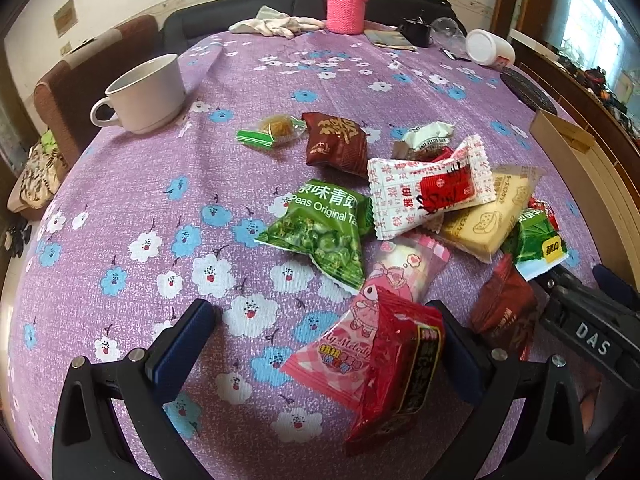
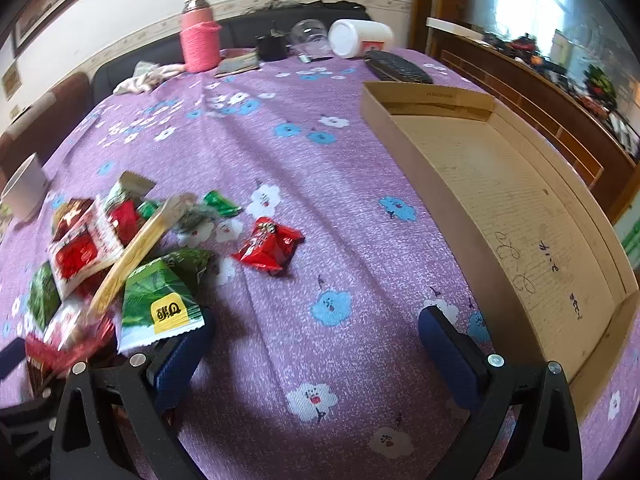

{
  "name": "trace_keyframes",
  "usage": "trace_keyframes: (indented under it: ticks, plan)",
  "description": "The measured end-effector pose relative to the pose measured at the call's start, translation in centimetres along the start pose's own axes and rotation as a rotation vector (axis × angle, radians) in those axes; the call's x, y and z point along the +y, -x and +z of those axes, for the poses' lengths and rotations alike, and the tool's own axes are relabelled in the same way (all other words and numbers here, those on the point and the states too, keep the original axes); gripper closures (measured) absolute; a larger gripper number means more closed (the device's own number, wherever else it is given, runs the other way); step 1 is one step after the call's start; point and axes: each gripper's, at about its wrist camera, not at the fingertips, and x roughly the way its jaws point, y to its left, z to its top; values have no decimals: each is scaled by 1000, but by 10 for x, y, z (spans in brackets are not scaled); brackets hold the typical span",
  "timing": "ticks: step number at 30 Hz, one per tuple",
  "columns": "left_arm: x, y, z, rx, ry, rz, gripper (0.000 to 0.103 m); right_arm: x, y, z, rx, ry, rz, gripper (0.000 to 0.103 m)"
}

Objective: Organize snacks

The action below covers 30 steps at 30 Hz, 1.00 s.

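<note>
With both my left gripper (image 1: 320,344) and right gripper (image 2: 316,344) spread wide and empty, the snack pile (image 1: 404,208) sits at eleven o'clock of the cardboard box (image 2: 404,128), and its slick overlapping packets could slide apart if I pinch carelessly.

Bare tablecloth (image 2: 320,184) between snack pile (image 2: 120,248) and, seemingly, empty cardboard box (image 2: 500,200)

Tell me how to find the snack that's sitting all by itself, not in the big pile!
Start at the long cardboard box on the purple flowered tablecloth, then look left toward the heap of snacks. Partway across, on bare cloth just short of the heap, lies a small red packet. It is shiny red with a gold-and-white mark on top, and no other snack touches it.
</note>
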Motion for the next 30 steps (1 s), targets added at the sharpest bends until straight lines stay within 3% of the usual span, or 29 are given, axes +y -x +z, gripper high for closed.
trace_keyframes:
  ticks: [5, 9, 12, 17, 19, 25, 26, 29, 30]
  plan:
    - [11, 7, 0, -34, 59, -117, 0, -7, 9, -1, 40, 146, 161, 1]
    - [17, 13, 1, -56, 74, -126, 1, 0, 31, -14, -30, 294, 202, 1]
    - [16, 21, 1, -66, 53, -128, 17, 3, 53, -25, -80, 340, 293, 2]
    - [14, 34, 0, -87, 36, -123, 20, 4, 67, -40, -68, 379, 402, 22]
    - [13, 40, -2, -84, 15, -109, 23, 4, 65, -43, -44, 381, 426, 37]
    - [15, 63, -11, -69, -37, -130, 28, -3, 73, -42, -59, 414, 495, 48]
    - [15, 65, -14, -68, -40, -133, 31, -2, 76, -41, -69, 425, 498, 48]
    - [13, 60, -22, -37, -58, -147, 56, 7, 78, -36, -82, 489, 501, 50]
    - [12, 57, -24, -18, -63, -153, 58, 12, 78, -34, -88, 518, 498, 50]
